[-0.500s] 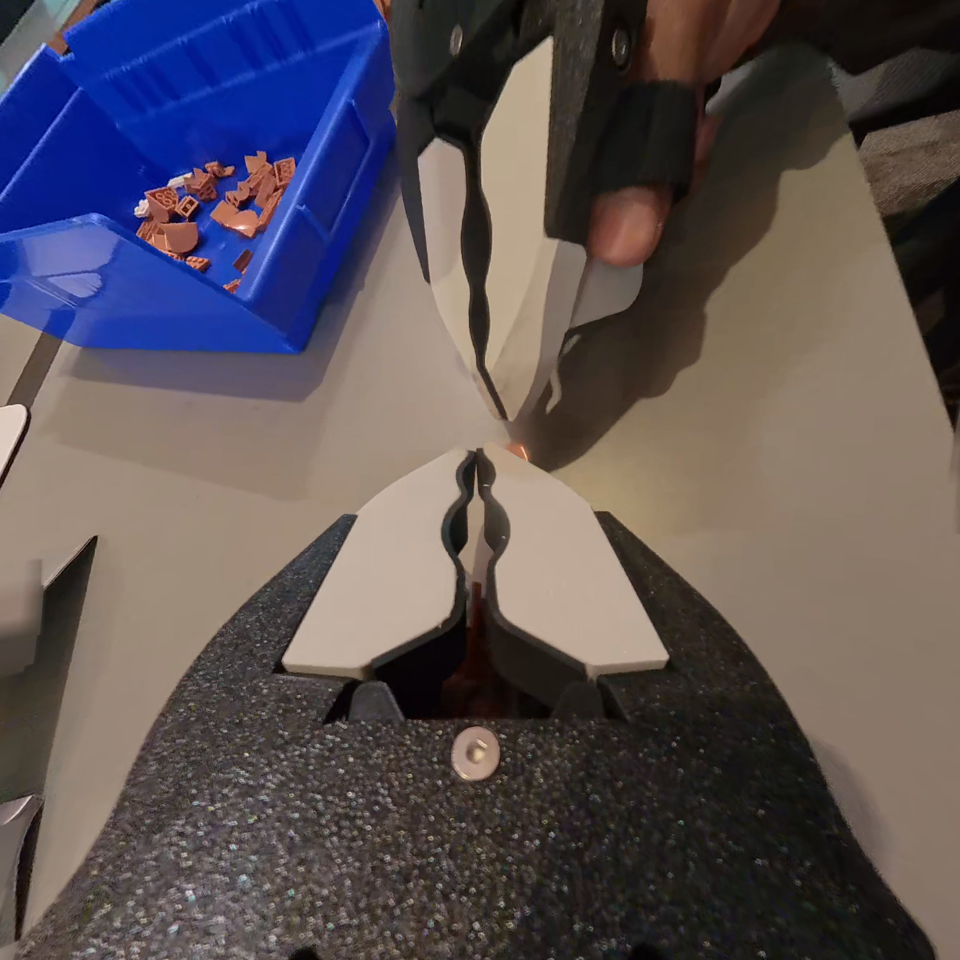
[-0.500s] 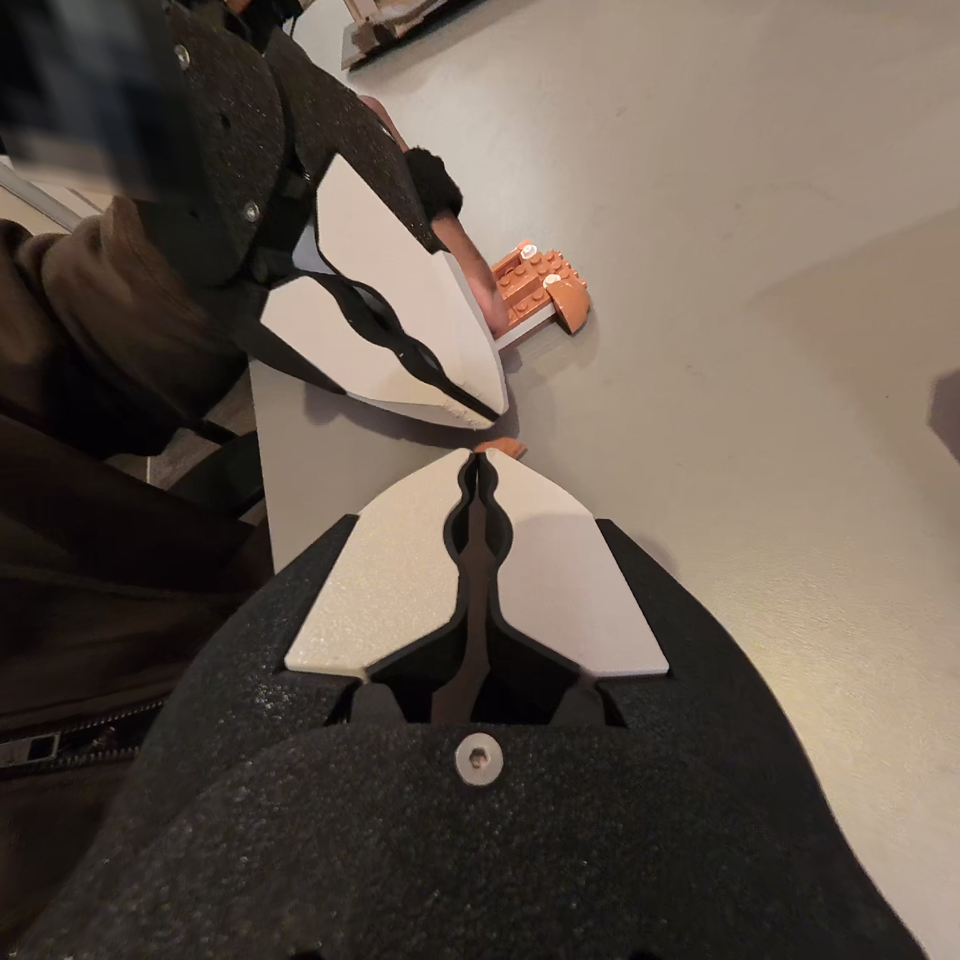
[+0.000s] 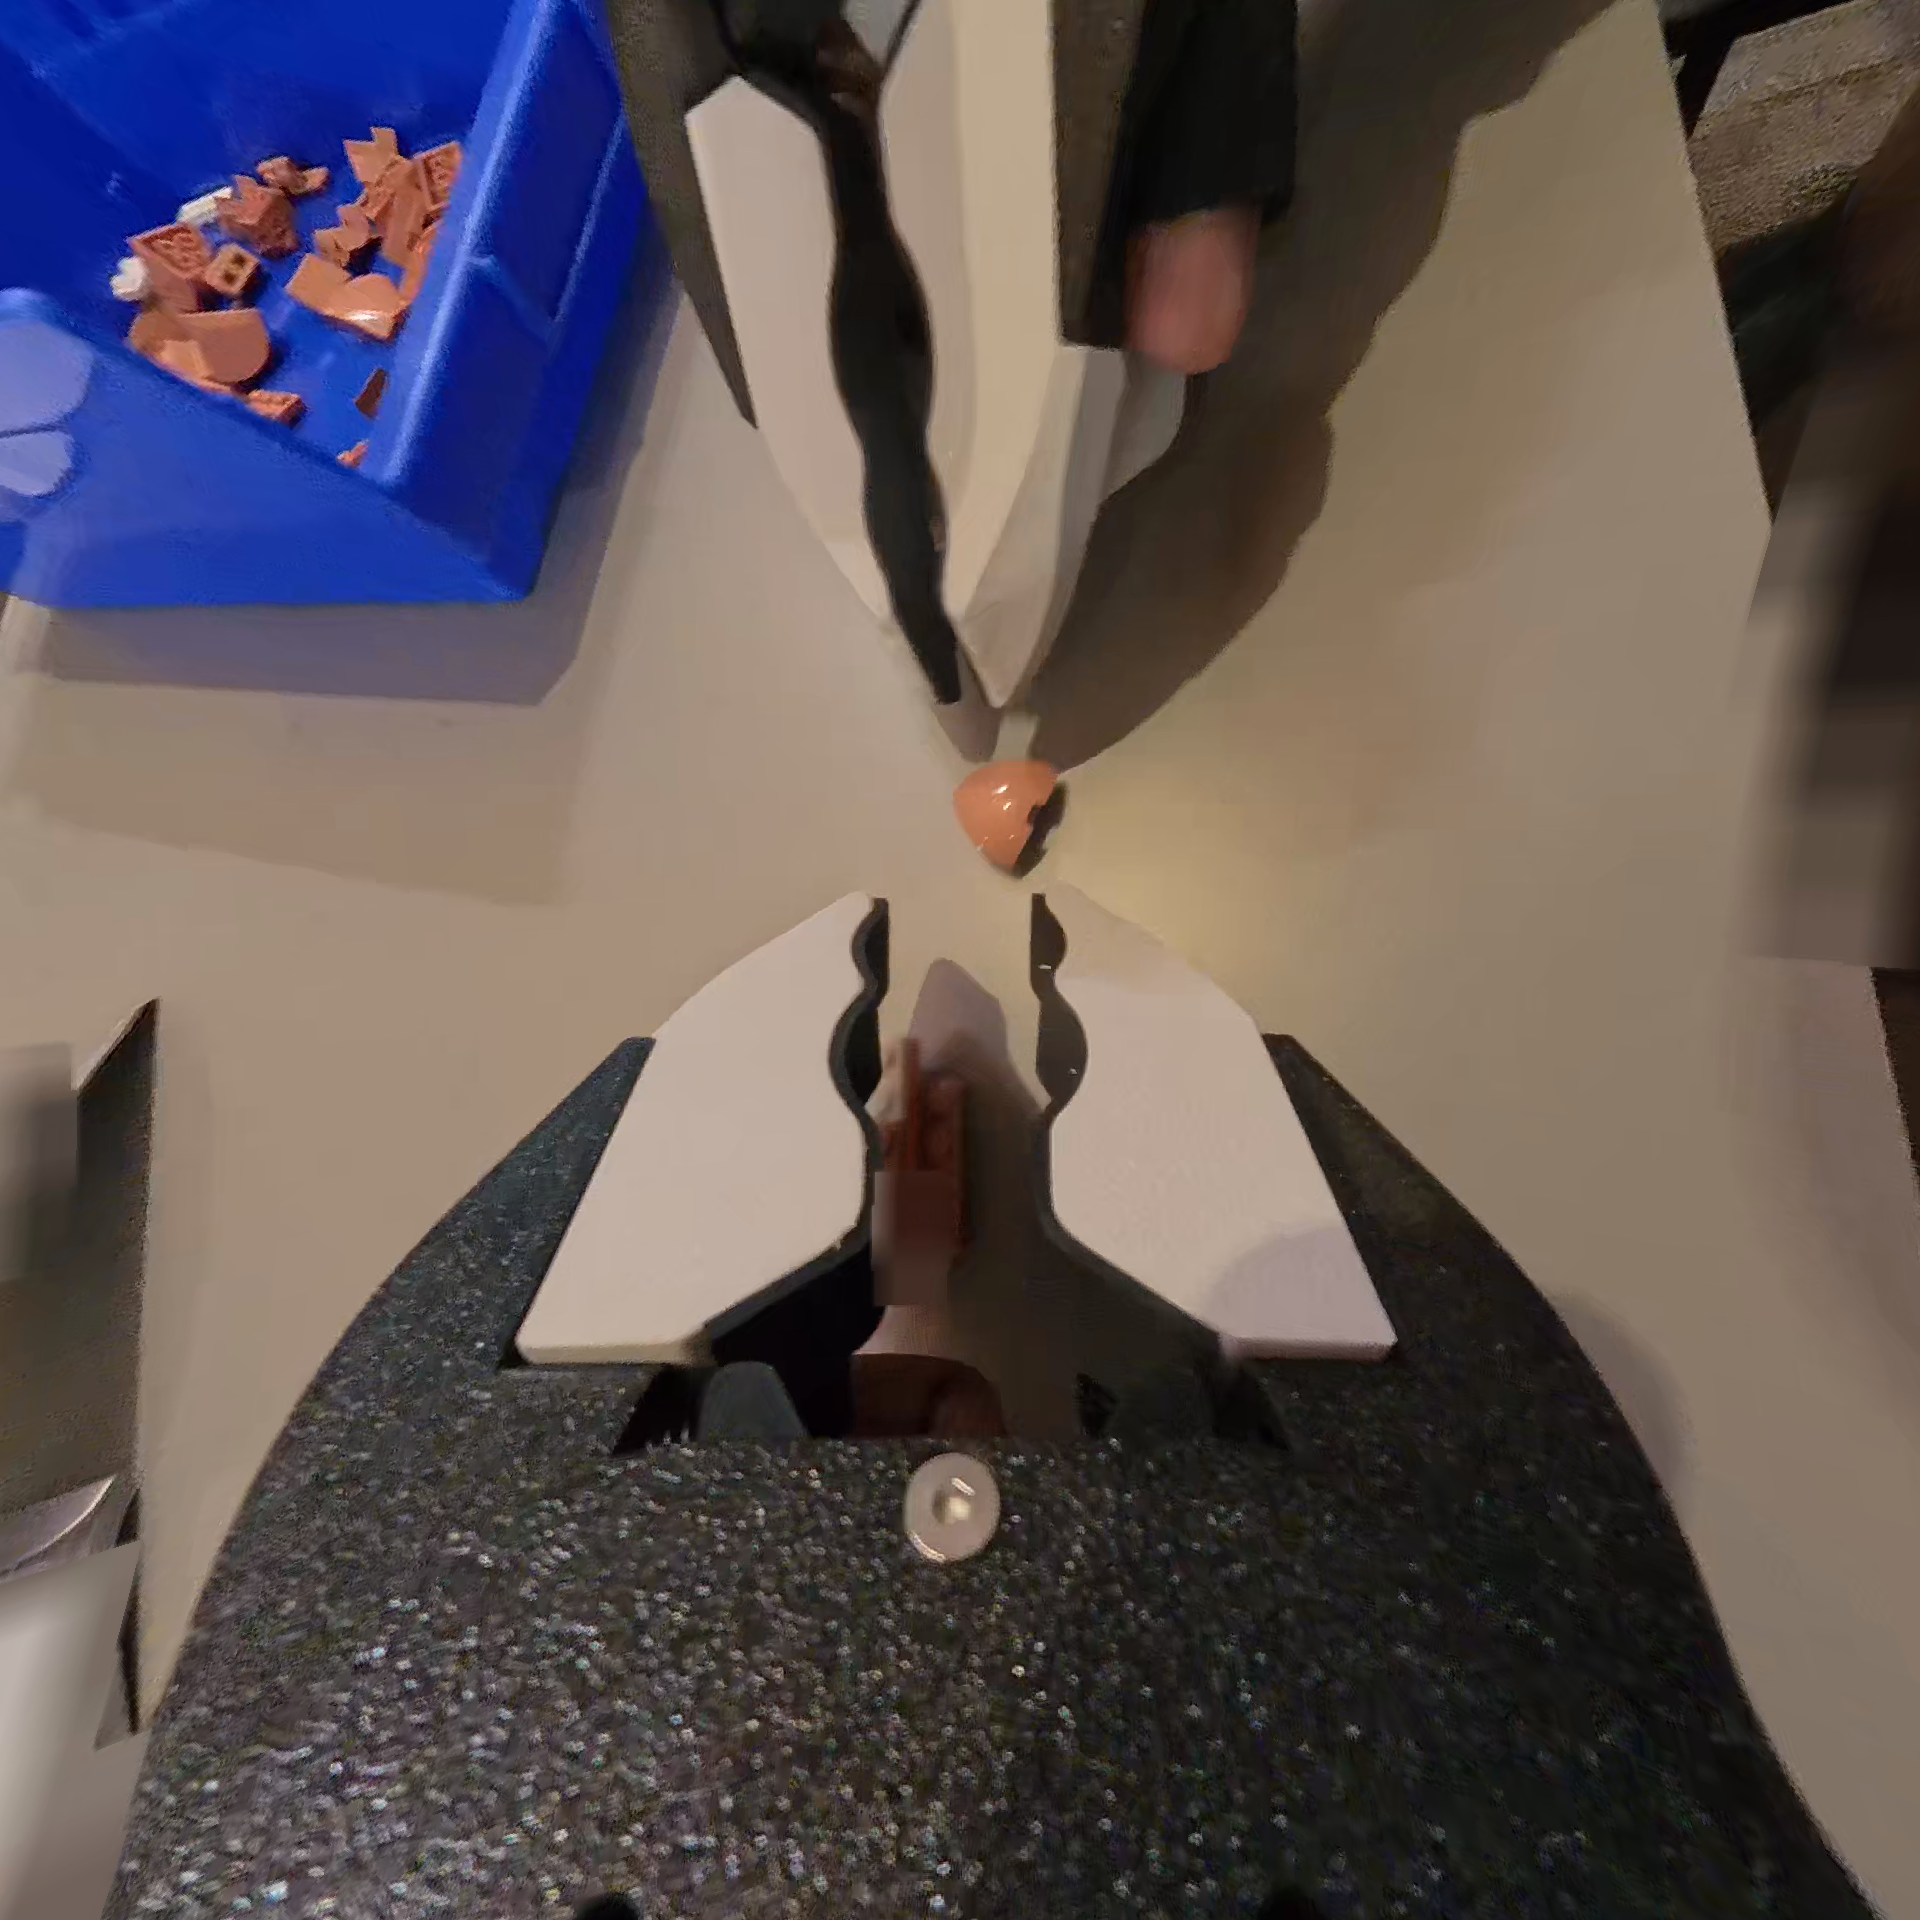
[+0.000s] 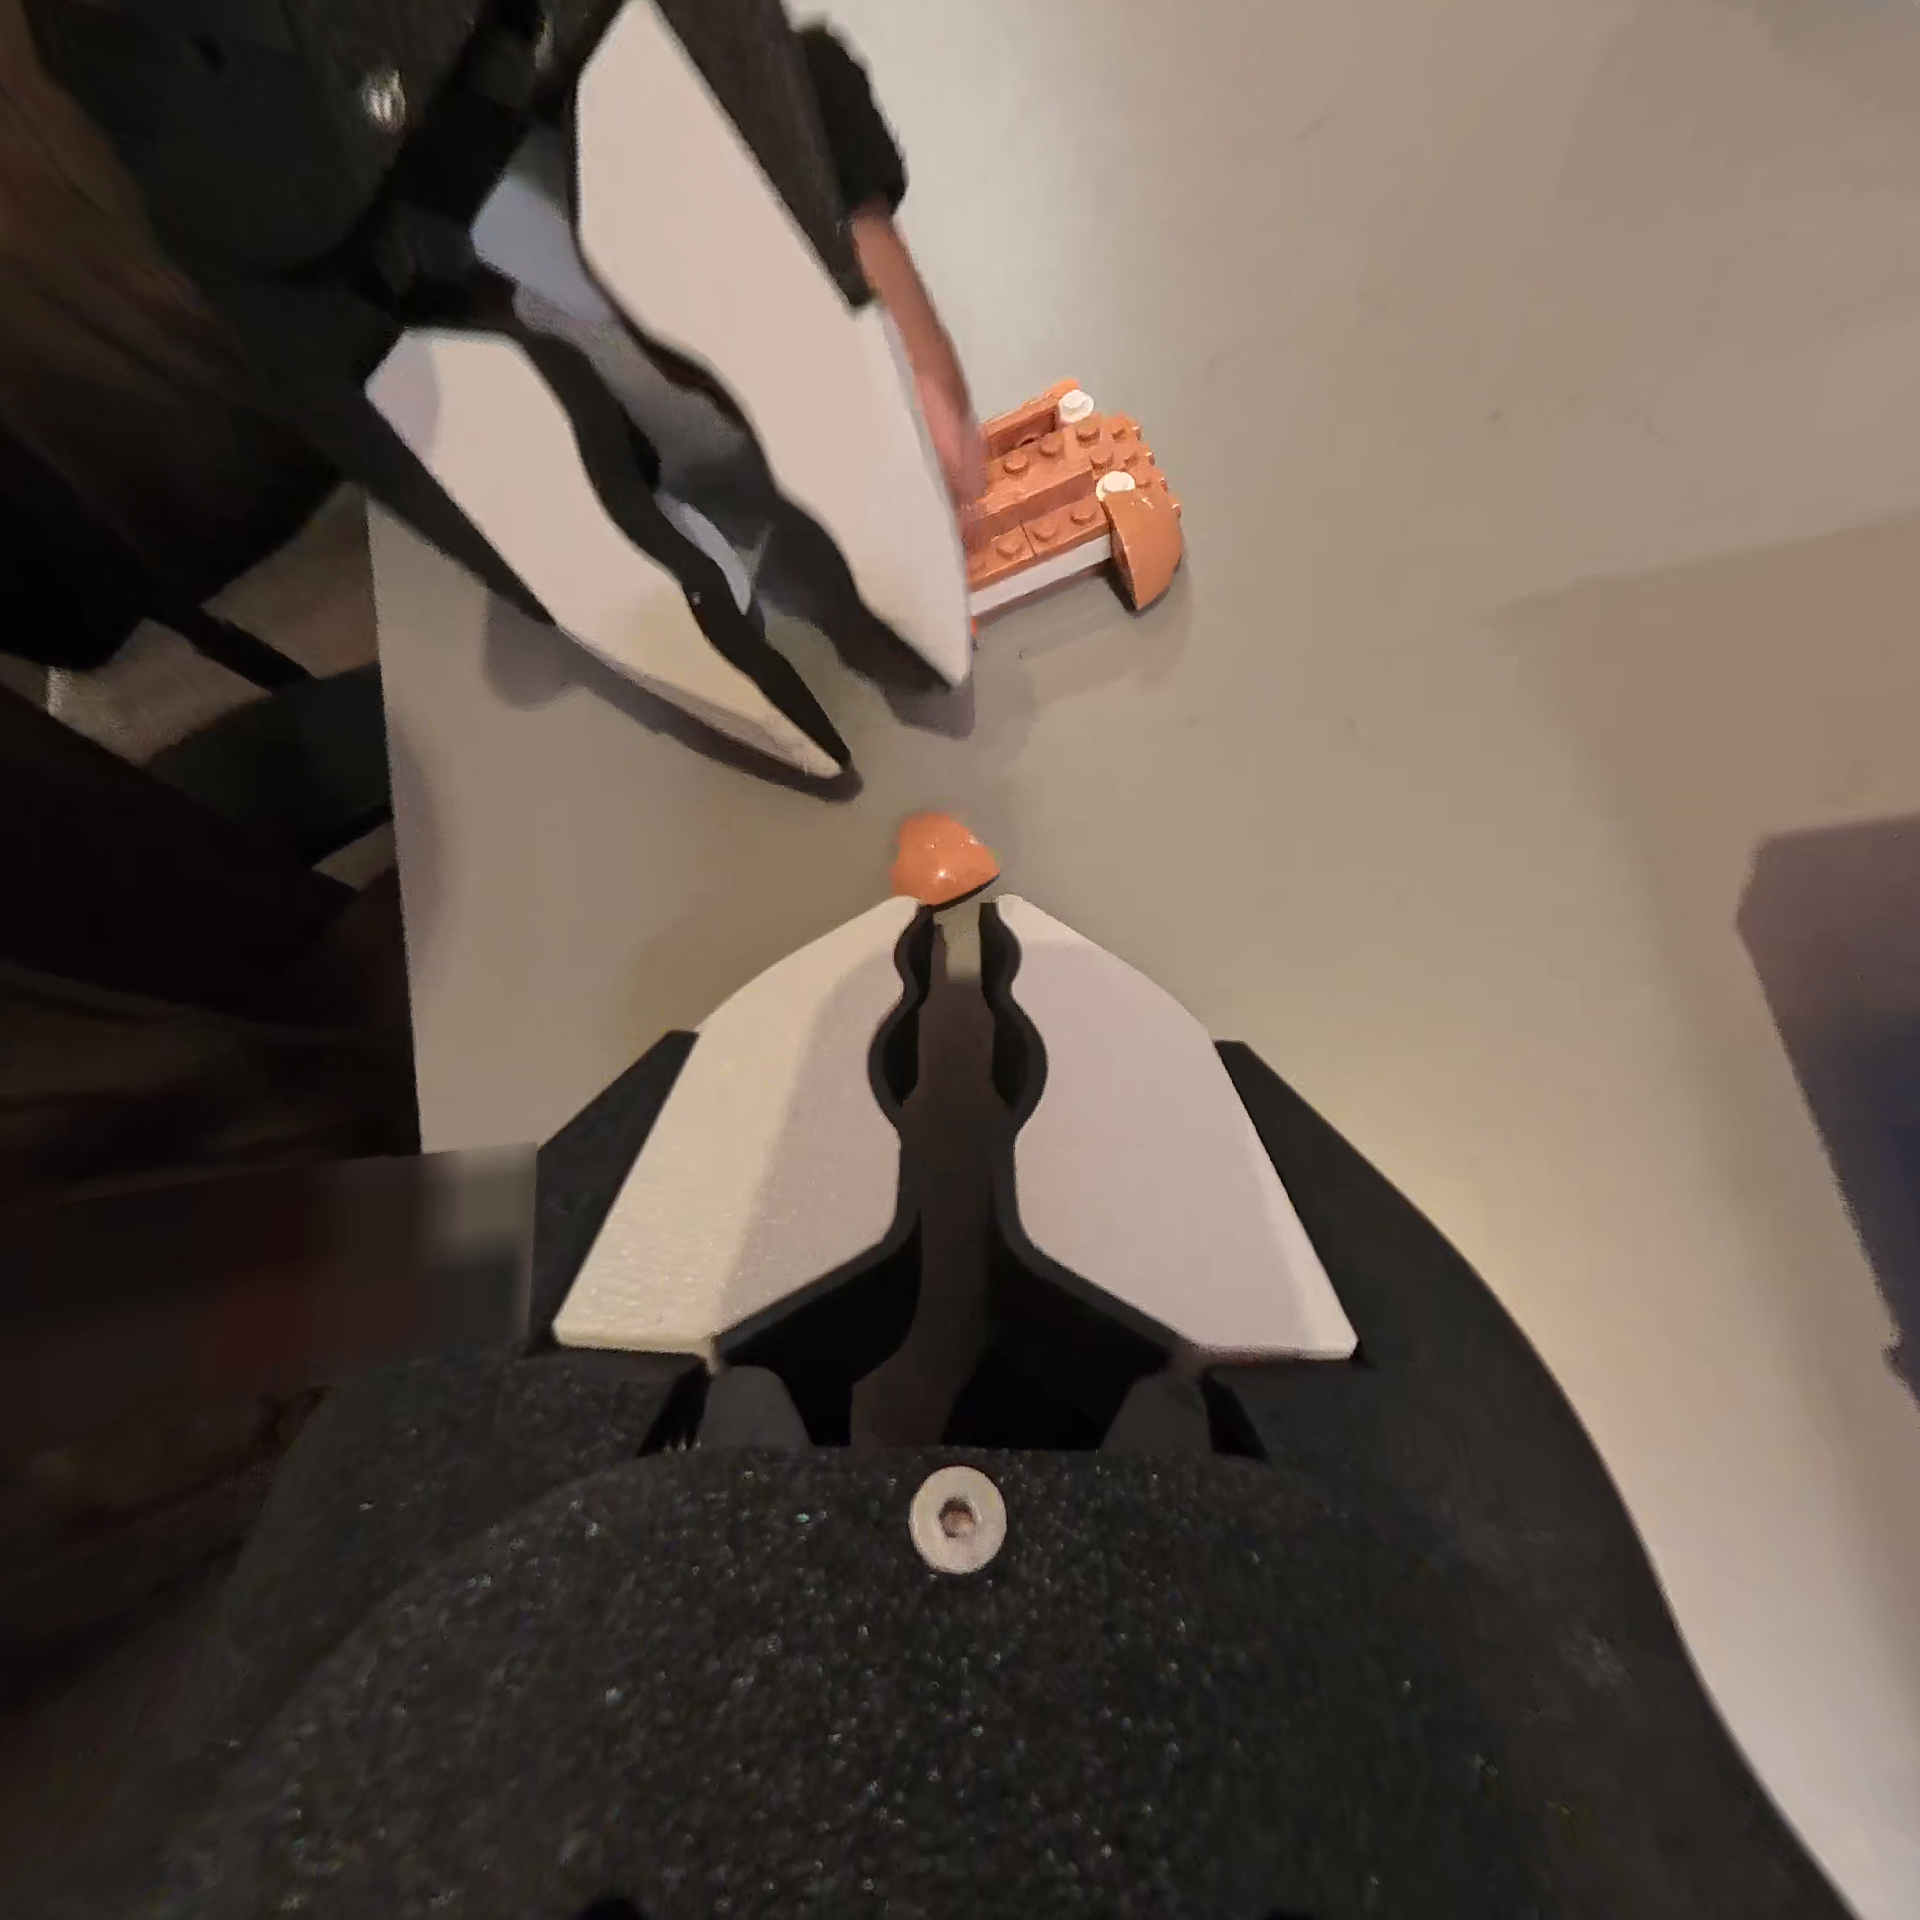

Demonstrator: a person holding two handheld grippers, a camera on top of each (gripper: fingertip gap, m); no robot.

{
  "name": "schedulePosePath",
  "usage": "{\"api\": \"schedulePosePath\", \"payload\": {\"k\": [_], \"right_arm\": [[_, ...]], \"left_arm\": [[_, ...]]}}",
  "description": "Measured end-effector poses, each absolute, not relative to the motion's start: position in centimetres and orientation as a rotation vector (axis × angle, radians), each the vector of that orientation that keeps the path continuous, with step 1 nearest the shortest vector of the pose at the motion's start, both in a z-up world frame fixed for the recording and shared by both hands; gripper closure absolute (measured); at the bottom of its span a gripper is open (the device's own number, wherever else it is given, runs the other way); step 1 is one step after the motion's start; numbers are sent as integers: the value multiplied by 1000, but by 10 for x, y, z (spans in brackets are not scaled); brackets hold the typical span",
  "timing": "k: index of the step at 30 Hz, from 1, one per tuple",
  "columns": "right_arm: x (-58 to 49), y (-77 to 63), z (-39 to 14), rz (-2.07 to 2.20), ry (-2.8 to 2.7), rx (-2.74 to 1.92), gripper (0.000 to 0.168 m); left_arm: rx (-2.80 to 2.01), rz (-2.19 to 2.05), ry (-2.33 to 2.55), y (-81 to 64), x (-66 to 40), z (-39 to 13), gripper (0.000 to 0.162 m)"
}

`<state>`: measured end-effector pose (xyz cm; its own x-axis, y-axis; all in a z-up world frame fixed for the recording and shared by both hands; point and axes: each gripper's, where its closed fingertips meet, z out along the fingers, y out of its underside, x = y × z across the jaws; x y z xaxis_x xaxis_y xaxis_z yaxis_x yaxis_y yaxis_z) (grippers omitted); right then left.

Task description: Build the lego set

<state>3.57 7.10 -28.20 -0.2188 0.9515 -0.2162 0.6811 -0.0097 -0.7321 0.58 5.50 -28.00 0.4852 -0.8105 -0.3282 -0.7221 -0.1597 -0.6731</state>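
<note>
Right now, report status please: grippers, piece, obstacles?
Left gripper open, right gripper open. Rounded piece loose on table between them. Nothing blocking.

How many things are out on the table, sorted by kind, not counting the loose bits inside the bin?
Blue bin: 1
Loose rounded orange brick: 1
Partly built orange lego model: 1
Tongs: 2, left and right
Total: 5

I see a small rounded piece (image 3: 1000,818) on the table (image 3: 1351,831) between my two grippers, the bin (image 3: 499,312) far left, the part-built model (image 4: 1070,488) behind
</note>
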Motion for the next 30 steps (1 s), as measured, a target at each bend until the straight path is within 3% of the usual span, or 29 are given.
{"api": "schedulePosePath", "payload": {"k": [12,18,22,27,30], "right_arm": [[29,62,-292,984,-2020,-1729,139],[23,59,-297,906,-2075,-1696,141],[21,59,-298,887,-2103,-1654,146],[20,60,-297,886,-2129,-1596,146],[19,63,-296,884,-2128,-1566,146]], "left_arm": [[-2023,-399,1156,57,-54,-273,94],[-2102,-407,1266,58,-55,-297,77],[-2101,-439,1276,62,-52,-301,77],[-2087,-466,1292,62,-48,-300,92],[-2103,-455,1248,69,-48,-300,93]]}}
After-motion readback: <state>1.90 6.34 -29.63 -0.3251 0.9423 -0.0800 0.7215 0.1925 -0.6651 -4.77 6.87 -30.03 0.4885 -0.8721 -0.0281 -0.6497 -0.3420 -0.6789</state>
